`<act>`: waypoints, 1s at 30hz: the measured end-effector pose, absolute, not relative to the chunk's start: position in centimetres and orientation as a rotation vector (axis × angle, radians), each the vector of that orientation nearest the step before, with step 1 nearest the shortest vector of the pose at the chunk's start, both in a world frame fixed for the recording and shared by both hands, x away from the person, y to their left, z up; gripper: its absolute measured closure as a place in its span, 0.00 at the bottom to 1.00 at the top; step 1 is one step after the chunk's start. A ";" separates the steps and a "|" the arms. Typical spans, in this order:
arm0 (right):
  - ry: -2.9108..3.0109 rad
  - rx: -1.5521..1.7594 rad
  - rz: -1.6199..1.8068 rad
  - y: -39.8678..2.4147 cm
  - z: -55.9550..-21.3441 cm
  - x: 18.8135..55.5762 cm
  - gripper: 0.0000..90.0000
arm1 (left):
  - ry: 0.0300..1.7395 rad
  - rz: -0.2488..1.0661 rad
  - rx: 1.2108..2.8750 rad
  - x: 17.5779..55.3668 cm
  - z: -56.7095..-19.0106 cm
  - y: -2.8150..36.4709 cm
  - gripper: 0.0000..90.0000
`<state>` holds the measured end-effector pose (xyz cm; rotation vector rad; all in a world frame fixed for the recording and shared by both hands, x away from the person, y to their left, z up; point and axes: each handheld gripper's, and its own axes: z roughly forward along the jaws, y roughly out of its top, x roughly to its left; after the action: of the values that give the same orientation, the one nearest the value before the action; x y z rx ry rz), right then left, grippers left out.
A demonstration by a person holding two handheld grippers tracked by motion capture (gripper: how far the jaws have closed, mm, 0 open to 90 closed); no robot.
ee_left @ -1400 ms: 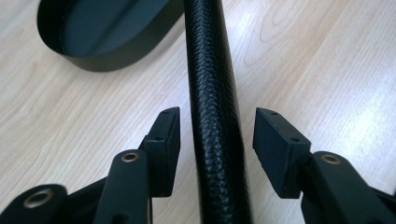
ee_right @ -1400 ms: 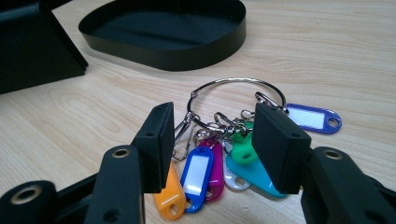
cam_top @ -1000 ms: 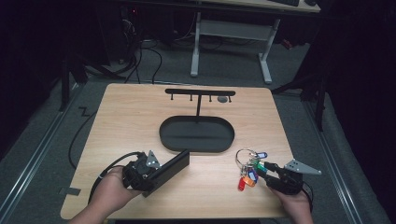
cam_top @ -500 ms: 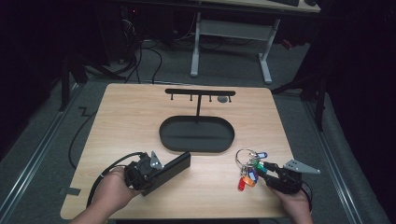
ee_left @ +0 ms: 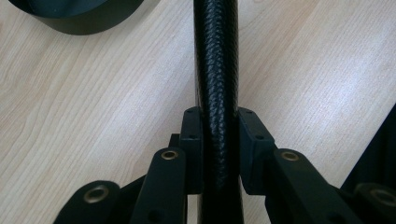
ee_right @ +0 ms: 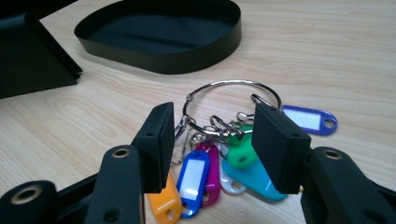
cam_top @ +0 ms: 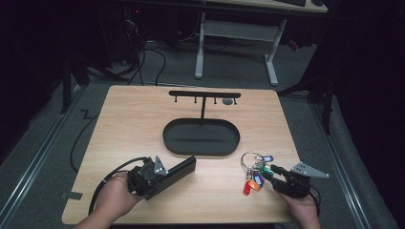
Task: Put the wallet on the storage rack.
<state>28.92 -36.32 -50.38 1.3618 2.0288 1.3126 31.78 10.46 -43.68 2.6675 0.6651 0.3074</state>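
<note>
We see a flat black case [cam_top: 177, 170] with a woven, leather-like skin lying on the worktop [cam_top: 133, 129] near its front left corner, just in front of the left end of the black oval tray [cam_top: 201, 137]. Our left gripper [cam_top: 160, 175] has its fingers [ee_left: 191, 140] pressed against both sides of the case's near end; they have just been closing, and in the left gripper view the pads sit flush on the case with no gap, so it is gripped. The case runs from the gripper up and to the right toward the tray, stopping just short of it.

On the right side of the worktop lies a bunch of keys [cam_top: 255, 169]: a metal ring [ee_right: 231, 100] with tags in blue, magenta, orange, green and turquoise fanned out below it. Our right gripper [cam_top: 272, 172] rests just beside the bunch, its fingers [ee_right: 159, 140] standing apart with the tags and clips between them. The pads touch nothing, so the bunch is not held.

Behind the tray a thin post rises to a black bar with small hooks [cam_top: 204, 94].
</note>
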 end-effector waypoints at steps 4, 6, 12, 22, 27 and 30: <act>2.007 1.381 1.324 -36.6 -50.3 29.1 0.55 | 0.651 0.340 2.662 31.7 -43.7 10.6 0.83; 2.002 1.376 1.329 -36.5 -50.2 29.2 0.55 | 0.660 0.346 2.647 31.7 -43.7 10.6 0.83; 2.024 1.367 1.322 -36.1 -50.4 29.6 0.55 | 0.598 0.408 2.576 31.0 -42.6 10.6 0.84; 2.025 1.369 1.331 -36.1 -50.4 29.7 0.55 | 0.429 0.635 2.549 31.1 -40.5 9.0 0.83; 2.016 1.373 1.335 -36.3 -50.3 29.5 0.55 | 0.304 0.758 2.569 31.6 -40.0 7.4 0.83; 2.013 1.372 1.335 -36.4 -50.3 29.5 0.55 | 0.246 0.801 2.579 31.9 -40.0 6.7 0.83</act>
<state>29.50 -36.40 -50.30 1.3715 2.0132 1.3348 31.94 6.73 -39.95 2.5787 0.2461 0.8005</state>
